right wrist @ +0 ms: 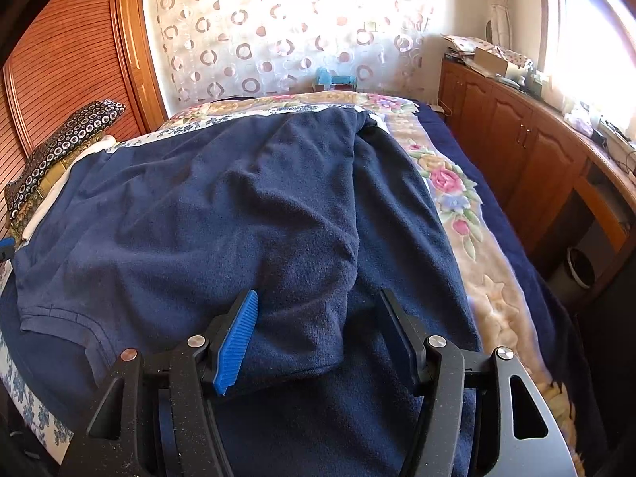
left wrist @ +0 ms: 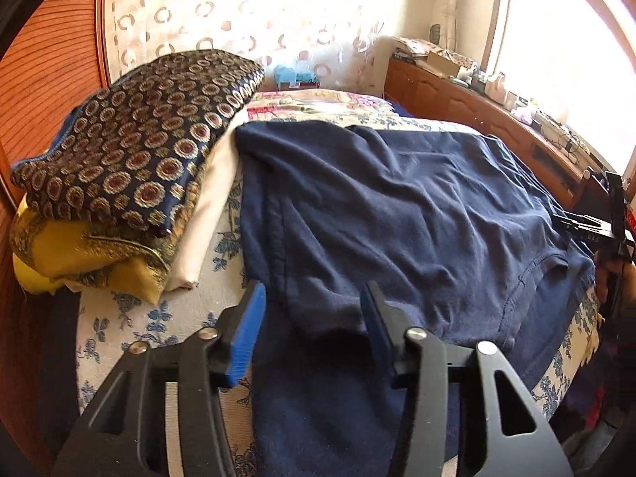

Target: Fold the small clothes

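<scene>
Sunlit bedroom, bright window at two o'clock, circle-print sheer curtain across twelve. Slatted wooden wardrobe doors filling ten o'clock; long wooden cabinet with cluttered top running along three o'clock. Bed under a blue-floral white cover at centre, flowered blanket with navy border at its far and right edges.

Navy blue shirt, rumpled and spread flat over most of the bed, collar opening at four o'clock in the left wrist view and eight o'clock in the right wrist view. Sleeves folded inward on both sides, each cuff lying close ahead of a gripper. More navy fabric draped over the near bed edge at six o'clock.

Stack of folded cloths at nine o'clock in the left wrist view: dark medallion-print fabric on top, mustard-yellow cloth beneath, cream fabric alongside, just beside the shirt's edge.

Left gripper at six o'clock, jaws spread wide, blue pads straddling the folded sleeve end, nothing pinched. Right gripper likewise parted, pads either side of the other sleeve cuff, nothing clamped. Right gripper's black frame visible at the far three o'clock rim of the left wrist view. Small blue item at the bed's far end, twelve o'clock, too small to identify.
</scene>
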The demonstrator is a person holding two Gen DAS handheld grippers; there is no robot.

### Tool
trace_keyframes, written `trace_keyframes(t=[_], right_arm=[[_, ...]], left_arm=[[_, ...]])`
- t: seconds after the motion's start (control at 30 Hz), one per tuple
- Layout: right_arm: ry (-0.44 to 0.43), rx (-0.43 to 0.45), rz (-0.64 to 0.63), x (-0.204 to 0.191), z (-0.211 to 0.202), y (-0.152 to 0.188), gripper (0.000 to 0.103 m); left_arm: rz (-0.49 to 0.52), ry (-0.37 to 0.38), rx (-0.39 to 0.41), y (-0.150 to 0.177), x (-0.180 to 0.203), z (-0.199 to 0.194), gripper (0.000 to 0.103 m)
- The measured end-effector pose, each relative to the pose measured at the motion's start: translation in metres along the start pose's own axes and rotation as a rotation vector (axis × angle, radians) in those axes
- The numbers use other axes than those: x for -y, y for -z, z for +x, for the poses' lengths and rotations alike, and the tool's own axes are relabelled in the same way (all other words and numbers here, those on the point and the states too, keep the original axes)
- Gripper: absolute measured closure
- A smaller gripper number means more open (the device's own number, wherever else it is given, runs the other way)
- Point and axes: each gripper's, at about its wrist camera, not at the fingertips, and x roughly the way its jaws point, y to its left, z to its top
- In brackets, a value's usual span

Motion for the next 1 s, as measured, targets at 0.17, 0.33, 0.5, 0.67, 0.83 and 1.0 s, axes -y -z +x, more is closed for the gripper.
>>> trace_keyframes(t=[0.17, 0.33, 0.5, 0.67, 0.83, 1.0], right_arm=[[0.000, 0.000, 0.000, 0.000, 0.000, 0.000, 0.040], [-0.002, 0.000, 0.001, 0.001, 0.000, 0.000, 0.040], [-0.005, 0.001, 0.006, 0.002, 0.000, 0.000, 0.040], [-0.005, 0.001, 0.006, 0.002, 0.000, 0.000, 0.040], [-0.004, 0.001, 0.006, 0.002, 0.000, 0.001, 0.040], [-0.004, 0.000, 0.006, 0.002, 0.000, 0.001, 0.040]], left_arm=[[0.014, -0.012, -0.033, 0.007, 0.010, 0.011, 0.054], [-0.012, -0.027, -0.053, 0.009, 0.005, 0.020, 0.054], [0.020, -0.018, -0.039, 0.010, 0.012, 0.018, 0.073], [0.013, -0.018, -0.021, 0.008, 0.012, 0.014, 0.077], [0.012, -0.013, -0.033, 0.008, 0.011, 0.017, 0.077], [0.062, -0.011, 0.002, 0.009, 0.019, 0.012, 0.090]])
